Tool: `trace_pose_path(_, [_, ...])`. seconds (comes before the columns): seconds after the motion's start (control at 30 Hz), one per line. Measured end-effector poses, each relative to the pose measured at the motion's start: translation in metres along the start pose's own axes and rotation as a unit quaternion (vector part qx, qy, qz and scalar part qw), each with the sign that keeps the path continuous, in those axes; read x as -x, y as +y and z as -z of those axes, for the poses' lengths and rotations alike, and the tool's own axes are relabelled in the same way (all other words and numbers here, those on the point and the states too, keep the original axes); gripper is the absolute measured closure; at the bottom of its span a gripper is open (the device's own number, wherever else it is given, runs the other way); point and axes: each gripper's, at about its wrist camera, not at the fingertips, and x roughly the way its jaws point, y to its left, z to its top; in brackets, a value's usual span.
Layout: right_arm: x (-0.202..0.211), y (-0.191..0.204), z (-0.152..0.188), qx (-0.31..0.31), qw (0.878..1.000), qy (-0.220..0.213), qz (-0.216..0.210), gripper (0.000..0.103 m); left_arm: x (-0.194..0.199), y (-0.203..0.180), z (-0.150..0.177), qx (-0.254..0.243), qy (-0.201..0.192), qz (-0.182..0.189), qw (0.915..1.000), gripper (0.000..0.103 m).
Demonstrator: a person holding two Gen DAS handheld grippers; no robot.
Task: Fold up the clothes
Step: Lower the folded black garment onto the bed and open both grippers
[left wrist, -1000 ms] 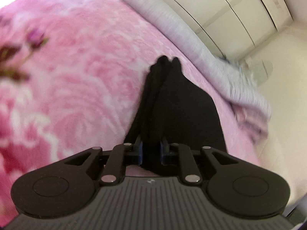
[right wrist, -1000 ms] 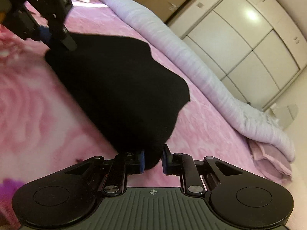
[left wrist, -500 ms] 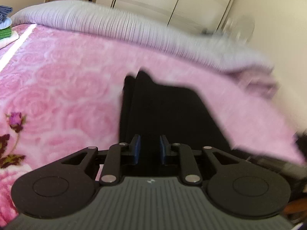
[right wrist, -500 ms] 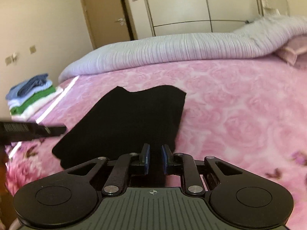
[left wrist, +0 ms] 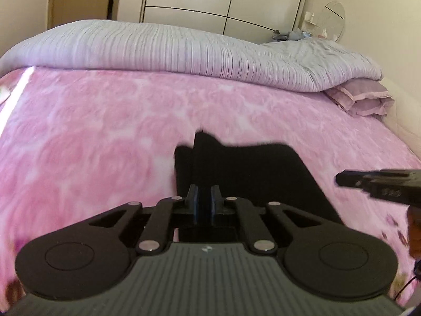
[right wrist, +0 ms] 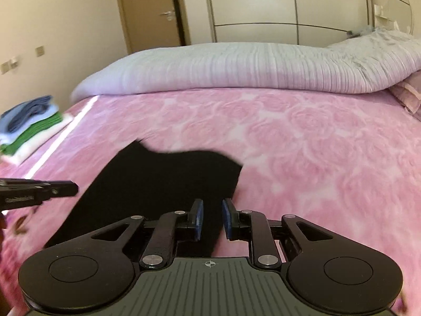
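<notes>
Left wrist view: left gripper (left wrist: pixel 204 204) levelled out of its earlier roll, jaws just drawn nearly together with only a sliver of gap; whether cloth was pinched there, impossible to tell against the black. Black garment (left wrist: pixel 252 173) spread flat on the pink blanket (left wrist: pixel 105 137) directly ahead.

Right wrist view: right gripper (right wrist: pixel 212 220) likewise rolled upright, jaws narrowly apart, pads clear of cloth. Black garment (right wrist: pixel 168 179) just beyond and left of the tips. Fold apparently laid down, release likely under way.
</notes>
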Motion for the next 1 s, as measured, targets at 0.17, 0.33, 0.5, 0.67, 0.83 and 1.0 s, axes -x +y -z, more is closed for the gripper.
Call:
trace_pose_path(0.17, [-0.054, -0.003, -0.016, -0.033, 0.999, -0.001, -0.009, 0.083, -0.054, 0.013, -0.010, -0.004, 0.021, -0.005, 0.9998, 0.088])
trace_pose_path(0.33, [-0.086, 0.000, -0.009, -0.027, 0.999, 0.013, 0.019, 0.083, -0.089, 0.042, 0.001, 0.059, 0.037, 0.008, 0.9975, 0.065])
trace_pose_path(0.5, [-0.072, -0.013, -0.011, -0.060, 0.998, 0.006, 0.005, 0.081, -0.066, 0.037, -0.005, 0.054, 0.027, 0.011, 0.9981, 0.076])
trace_pose_path(0.67, [0.005, -0.005, 0.011, -0.079, 0.997, -0.022, -0.008, 0.081, 0.009, 0.009, 0.003, 0.039, -0.013, 0.032, 0.9986, 0.091])
trace_pose_path(0.83, [0.063, 0.026, 0.050, -0.040, 0.999, -0.027, -0.001, 0.081, 0.047, -0.023, 0.038, 0.017, -0.001, 0.036, 0.9992, 0.094])
trace_pose_path(1.0, [0.056, 0.057, 0.084, -0.007, 1.000, 0.004, 0.029, 0.081, 0.027, -0.029, 0.069, 0.027, 0.032, -0.014, 0.9990, 0.099])
